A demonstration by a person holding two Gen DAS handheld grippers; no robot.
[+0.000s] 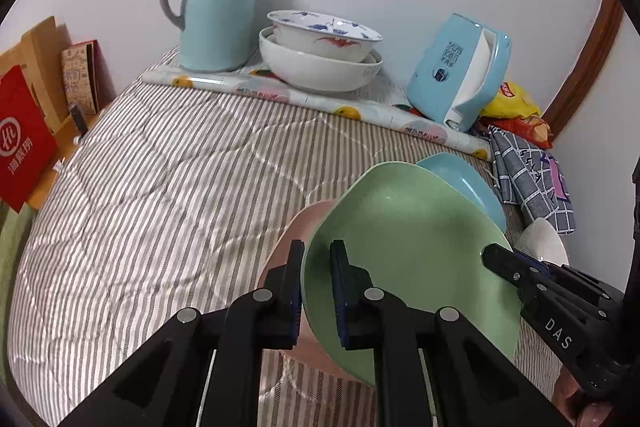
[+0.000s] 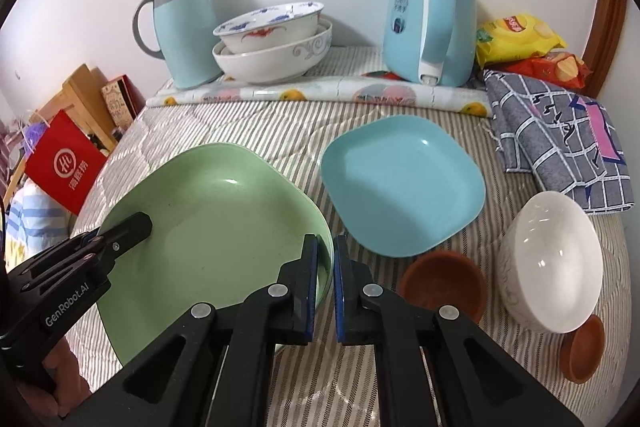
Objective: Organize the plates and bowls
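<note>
Right wrist view: green plate [image 2: 208, 223] tilted above striped bedding [image 2: 240, 123]
Left hand-held gripper [image 2: 150, 221]: clamped on its left rim
Right hand-held gripper [image 2: 326, 247]: clamped on its right rim
Beside: blue plate [image 2: 404, 183]; white bowl [image 2: 556, 259]

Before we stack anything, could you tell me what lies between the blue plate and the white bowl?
Only bare striped quilt between blue plate and white bowl, in the right wrist view; the small brown dish sits nearer the camera.

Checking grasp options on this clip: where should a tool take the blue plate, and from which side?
Grip the blue plate by its raised near rim, coming from the camera side. It lies flat and shallow on the striped cover, so only the upturned edge offers purchase, and that side looks unobstructed.
</note>
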